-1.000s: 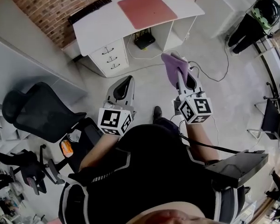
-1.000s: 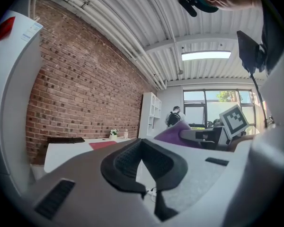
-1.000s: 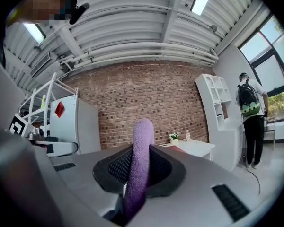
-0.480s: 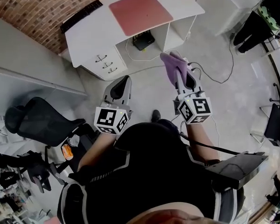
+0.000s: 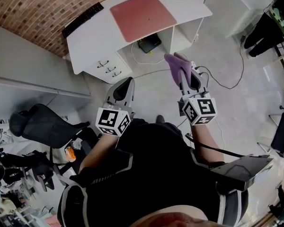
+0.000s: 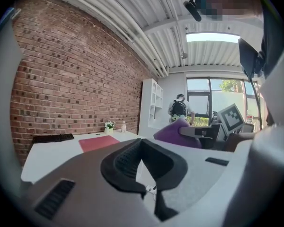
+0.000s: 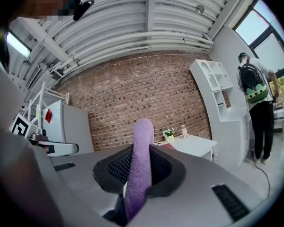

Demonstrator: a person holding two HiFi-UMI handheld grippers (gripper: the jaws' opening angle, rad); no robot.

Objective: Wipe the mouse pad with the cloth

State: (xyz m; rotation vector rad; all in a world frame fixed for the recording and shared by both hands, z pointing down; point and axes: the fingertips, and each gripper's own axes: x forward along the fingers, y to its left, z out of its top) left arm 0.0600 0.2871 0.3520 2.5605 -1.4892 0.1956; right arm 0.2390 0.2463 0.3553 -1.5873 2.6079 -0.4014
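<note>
Two grippers, held side by side in front of you, above the floor. Your left gripper [image 5: 125, 83]: jaws pressed together, nothing between them. Your right gripper [image 5: 186, 77]: jaws pinching one purple cloth [image 5: 176, 66], which sticks out past the tips. One red mouse pad [image 5: 143, 15] lies flat on the white tabletop [image 5: 95, 36] ahead, well apart from the cloth.

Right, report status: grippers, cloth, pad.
Left gripper shut, empty. Right gripper shut on purple cloth, in the air. Mouse pad on white desk ahead, not yet reached. Nothing lying on the pad.
</note>
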